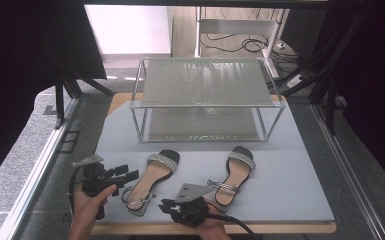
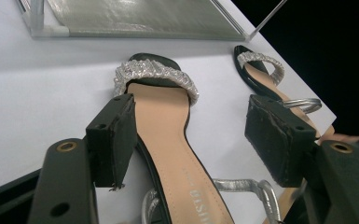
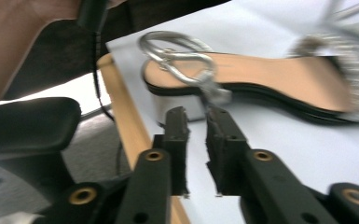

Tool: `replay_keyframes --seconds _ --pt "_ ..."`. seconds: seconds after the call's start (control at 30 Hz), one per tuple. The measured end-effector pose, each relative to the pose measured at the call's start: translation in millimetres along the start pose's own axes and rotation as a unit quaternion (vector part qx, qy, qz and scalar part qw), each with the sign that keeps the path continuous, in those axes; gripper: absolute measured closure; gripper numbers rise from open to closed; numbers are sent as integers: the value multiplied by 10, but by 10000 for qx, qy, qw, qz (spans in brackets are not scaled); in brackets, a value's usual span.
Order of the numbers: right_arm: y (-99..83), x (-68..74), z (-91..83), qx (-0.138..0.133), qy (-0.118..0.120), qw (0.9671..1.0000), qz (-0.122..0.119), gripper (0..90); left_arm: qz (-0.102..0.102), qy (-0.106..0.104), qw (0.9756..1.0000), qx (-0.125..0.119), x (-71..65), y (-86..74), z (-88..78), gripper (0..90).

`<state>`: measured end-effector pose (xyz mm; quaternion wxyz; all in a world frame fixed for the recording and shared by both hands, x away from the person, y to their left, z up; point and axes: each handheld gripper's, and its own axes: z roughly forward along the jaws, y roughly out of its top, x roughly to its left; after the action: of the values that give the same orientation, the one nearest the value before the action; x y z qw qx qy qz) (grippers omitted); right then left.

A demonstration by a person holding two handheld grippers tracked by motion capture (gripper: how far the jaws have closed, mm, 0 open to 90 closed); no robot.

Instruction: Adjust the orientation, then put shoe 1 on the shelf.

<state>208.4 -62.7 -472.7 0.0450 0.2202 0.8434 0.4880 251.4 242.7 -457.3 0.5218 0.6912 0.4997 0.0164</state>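
The stiff, light tan-soled black sandal (image 2: 168, 135) lies between the left hand-held gripper's (image 2: 196, 140) parted jaws; grip its sole edges, avoiding the floppy silver strap.

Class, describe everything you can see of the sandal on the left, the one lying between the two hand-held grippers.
The left sandal is an open-toed shoe with a tan insole, a black sole edge and a sparkly silver toe band. A silver ankle strap loops above the heel, which looks like a silvery block. It rests upright on the grey mat, toe towards the two-tier rack. The left hand-held gripper points at it with wide jaws; the right hand-held gripper sits near its heel. Neither visibly grips it.
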Motion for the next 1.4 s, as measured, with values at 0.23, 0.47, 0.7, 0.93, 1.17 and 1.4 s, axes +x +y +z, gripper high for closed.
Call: replay_keyframes --seconds 0.23,0.47,0.7,0.93,1.17,1.4 --pt "-145 -225 -579 -337 -702 9969 82 565 210 108 9997 -57 -132 62 -21 359" --pt "-381 -499 -1081 -454 -1349 9892 360 529 575 99 9968 549 -212 159 -27 361" --pt "-450 -619 -1410 -688 -1663 9814 664 517 788 319 9912 1019 -299 285 34 384" --pt "-488 -705 -1535 -797 -1944 9741 834 516 923 601 9770 1826 -392 310 309 386" --pt "-515 -738 -1520 -715 -2001 9735 843 512 944 904 9608 2443 -358 323 555 336" --pt "-503 -707 -1489 -765 -2110 9712 799 515 899 1034 9467 2915 -275 317 749 259"
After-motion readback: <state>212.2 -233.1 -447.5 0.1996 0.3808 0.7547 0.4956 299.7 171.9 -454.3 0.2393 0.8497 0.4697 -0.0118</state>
